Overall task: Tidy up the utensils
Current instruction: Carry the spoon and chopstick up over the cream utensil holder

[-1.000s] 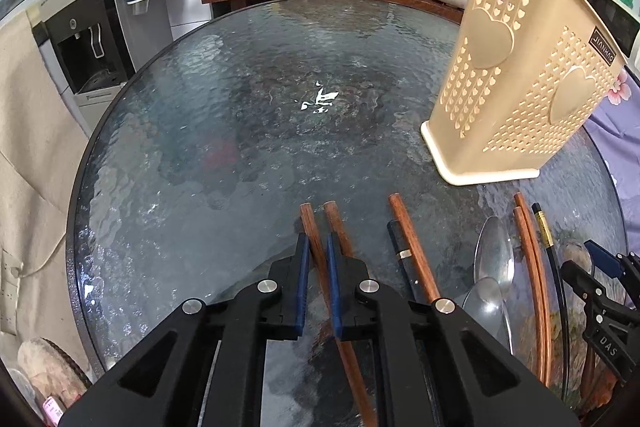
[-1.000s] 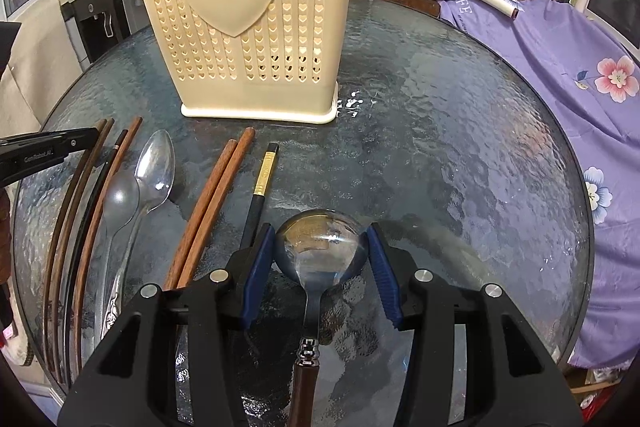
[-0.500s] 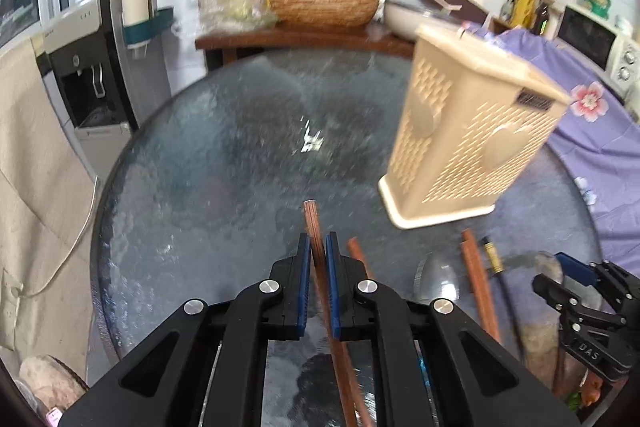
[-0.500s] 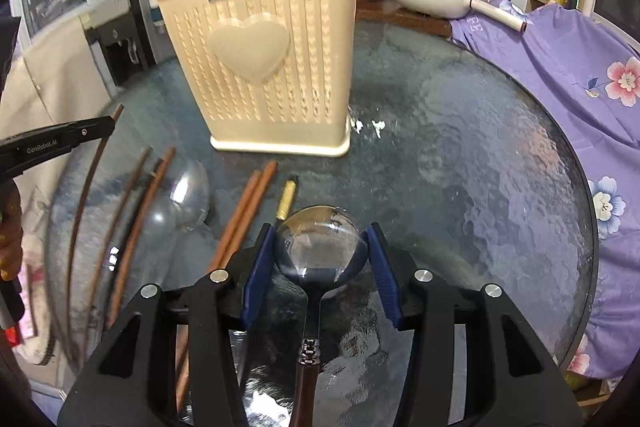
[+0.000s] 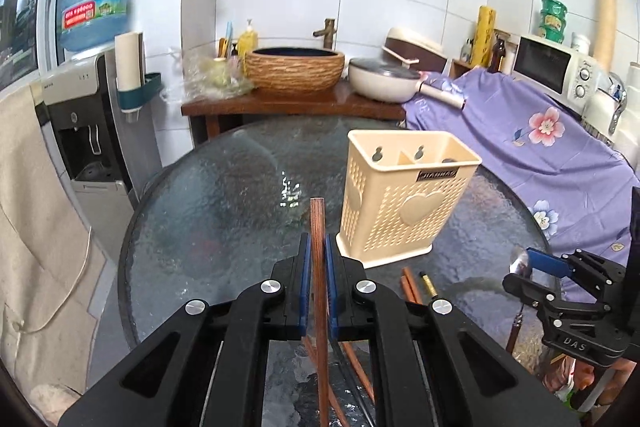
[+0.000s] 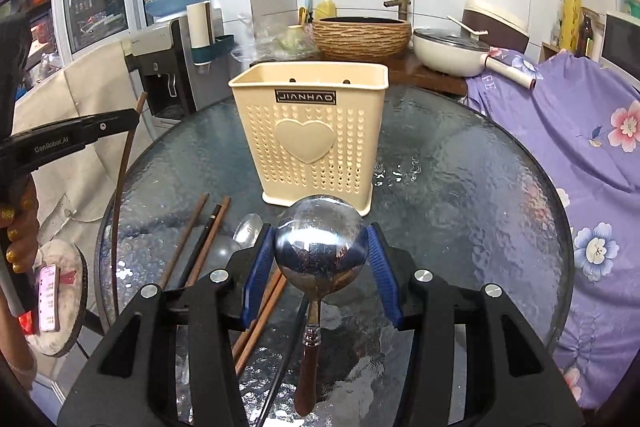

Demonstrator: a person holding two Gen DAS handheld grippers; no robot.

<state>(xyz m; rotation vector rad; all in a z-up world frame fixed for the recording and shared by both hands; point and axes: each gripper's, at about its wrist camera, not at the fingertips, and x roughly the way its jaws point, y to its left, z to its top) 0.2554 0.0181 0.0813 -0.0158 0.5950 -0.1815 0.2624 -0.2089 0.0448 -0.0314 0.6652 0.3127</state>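
A brown wooden chopstick (image 5: 318, 267) is pinched between the blue pads of the left tool (image 5: 317, 259); its tip projects forward past the pads, and the stick is held clear above the round glass table (image 5: 208, 211). In the right wrist view the same chopstick (image 6: 120, 187) is seen at the far left, running down from the left tool's black finger.

A steel spoon (image 6: 320, 243) with a dark wooden handle is gripped at the bowl by the right tool (image 6: 320, 255), the pads pressed on either side of the bowl and the handle running back toward the camera. It is held above the table.

A cream perforated utensil holder (image 6: 310, 139) with a heart on its face stands upright on the table beyond both tools, its divided top open. Left on the glass near its base are several chopsticks (image 6: 200, 239) and two more spoons (image 6: 246, 227), lying close together.
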